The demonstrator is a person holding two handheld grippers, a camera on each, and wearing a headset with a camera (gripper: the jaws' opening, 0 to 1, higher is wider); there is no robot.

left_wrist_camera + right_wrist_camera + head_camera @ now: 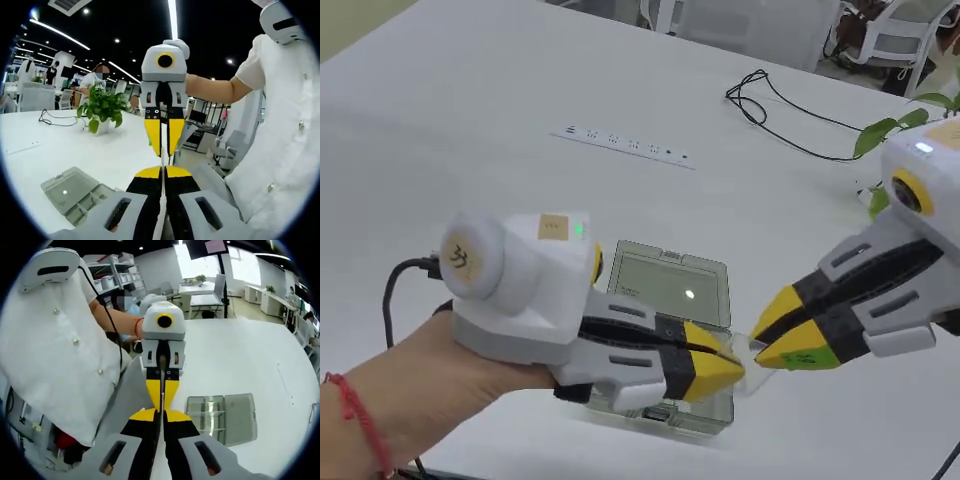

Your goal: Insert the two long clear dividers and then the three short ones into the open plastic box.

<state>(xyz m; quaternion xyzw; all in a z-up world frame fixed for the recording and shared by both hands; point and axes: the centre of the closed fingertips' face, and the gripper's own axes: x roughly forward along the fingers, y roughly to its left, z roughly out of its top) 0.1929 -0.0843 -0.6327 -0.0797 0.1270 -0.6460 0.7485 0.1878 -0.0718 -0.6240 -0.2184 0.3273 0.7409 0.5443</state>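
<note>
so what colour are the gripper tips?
Yellow on left gripper and right gripper alike, black behind; clearest in head view.

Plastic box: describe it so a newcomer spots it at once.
On the white table, look at the near edge, where the left tool and right tool nearly meet. The box lies there, partly under the left tool, lid open flat. Its clear grey plastic sets it apart from the white power strip and black cable farther back.

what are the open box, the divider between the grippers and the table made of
Open box: clear, glossy hard plastic by the look of it. The table shows through it and a ceiling light glints on it.
Divider: thin, stiff translucent sheet with straight edges, likely similar plastic.
Table: smooth white top with a soft sheen, probably laminate, though that is hard to tell.
</note>
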